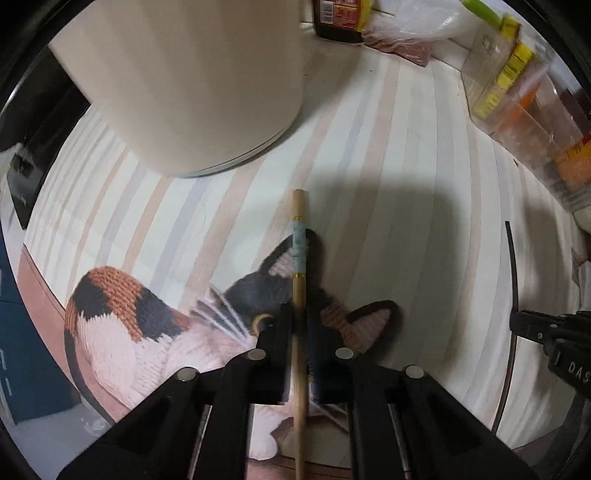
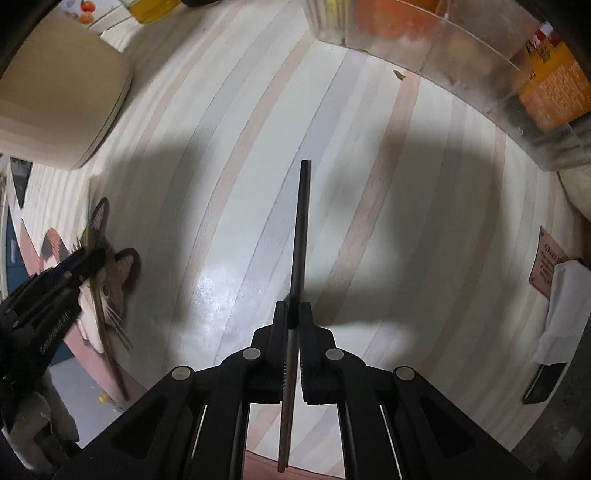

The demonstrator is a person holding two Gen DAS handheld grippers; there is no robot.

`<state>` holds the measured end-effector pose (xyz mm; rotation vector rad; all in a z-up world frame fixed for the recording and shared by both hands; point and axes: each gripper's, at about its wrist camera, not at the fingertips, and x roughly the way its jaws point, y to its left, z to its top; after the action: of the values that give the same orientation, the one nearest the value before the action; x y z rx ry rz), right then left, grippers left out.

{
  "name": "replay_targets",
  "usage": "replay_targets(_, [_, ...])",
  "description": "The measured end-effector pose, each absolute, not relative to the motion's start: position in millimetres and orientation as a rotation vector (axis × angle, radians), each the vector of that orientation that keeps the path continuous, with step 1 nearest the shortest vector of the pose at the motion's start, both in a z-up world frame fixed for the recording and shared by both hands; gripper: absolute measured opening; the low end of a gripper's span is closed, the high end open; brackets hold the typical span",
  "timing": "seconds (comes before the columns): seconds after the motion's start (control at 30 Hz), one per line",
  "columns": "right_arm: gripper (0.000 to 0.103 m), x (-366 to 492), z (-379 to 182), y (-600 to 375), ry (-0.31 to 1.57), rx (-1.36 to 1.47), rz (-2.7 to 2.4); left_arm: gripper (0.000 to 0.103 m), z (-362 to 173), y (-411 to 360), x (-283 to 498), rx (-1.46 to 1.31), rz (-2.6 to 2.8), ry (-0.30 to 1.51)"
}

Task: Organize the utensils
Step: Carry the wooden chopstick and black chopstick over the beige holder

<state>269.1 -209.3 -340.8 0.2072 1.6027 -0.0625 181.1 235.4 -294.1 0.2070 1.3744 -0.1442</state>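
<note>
My left gripper (image 1: pixel 300 321) is shut on a wooden chopstick (image 1: pixel 300 258) with a blue-grey band; the stick points forward, held above a knitted calico cat coaster (image 1: pixel 122 332). My right gripper (image 2: pixel 294 310) is shut on a dark chopstick (image 2: pixel 301 229), pointing forward over the striped tabletop (image 2: pixel 229 184). The right gripper and its dark stick show at the right edge of the left wrist view (image 1: pixel 517 325). The left gripper (image 2: pixel 92 258) with its wooden stick shows at the left of the right wrist view. A large cream cylindrical container (image 1: pixel 192 81) stands ahead on the left.
A clear plastic bin of packaged goods (image 1: pixel 524 110) lines the right side. A dark sauce bottle (image 1: pixel 338 18) and plastic bags stand at the back. A brown card (image 2: pixel 550 266) and a white-wrapped dark object (image 2: pixel 554 332) lie at the right. The table edge is near on the left.
</note>
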Motion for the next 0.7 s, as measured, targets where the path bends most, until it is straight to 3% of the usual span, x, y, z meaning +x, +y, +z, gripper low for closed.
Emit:
replay_targets(0.27, [0.005,251.2,-336.6,-201.9,1.541,0.195,-0.072,0.004,-272.3,246.6,171.9,0.133,-0.160,1.351])
replay_targets(0.7, [0.005,235.4,-231.2,-188.6,1.264,0.264,0.093,0.005,-171.5,288.5,146.0,0.051,-0.141,1.165])
